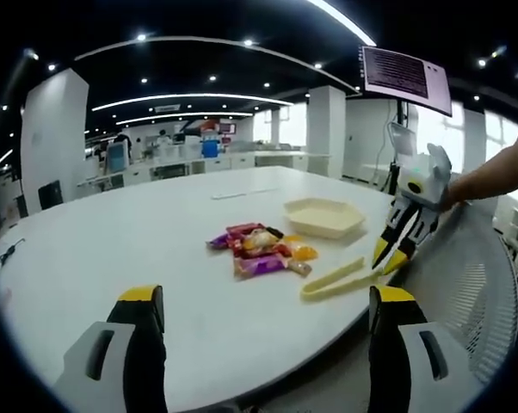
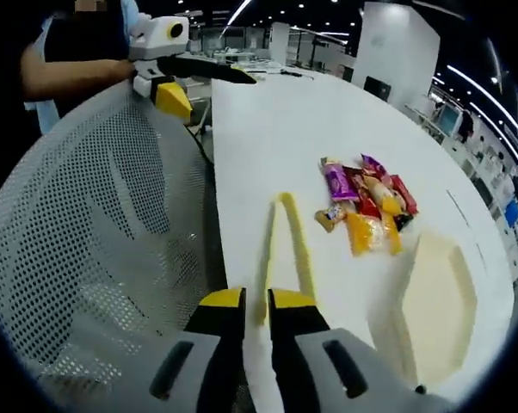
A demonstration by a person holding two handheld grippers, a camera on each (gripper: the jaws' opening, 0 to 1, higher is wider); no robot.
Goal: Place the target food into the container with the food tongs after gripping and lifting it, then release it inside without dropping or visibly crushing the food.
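The right tool (image 2: 256,301) pinches the hinge end of the yellow tongs (image 2: 286,249) on the counter (image 2: 268,120), aimed at the snack packets (image 2: 366,202) beside the tray (image 2: 435,301), while the left tool (image 1: 268,305) waits wide open and empty.

Left gripper view: bench (image 1: 156,241) seen from its edge, low, facing across | Right gripper view: faced along bench edge, close above | Shared: snack packets (image 1: 259,249), tray (image 2: 435,301), yellow food tongs (image 2: 285,249).
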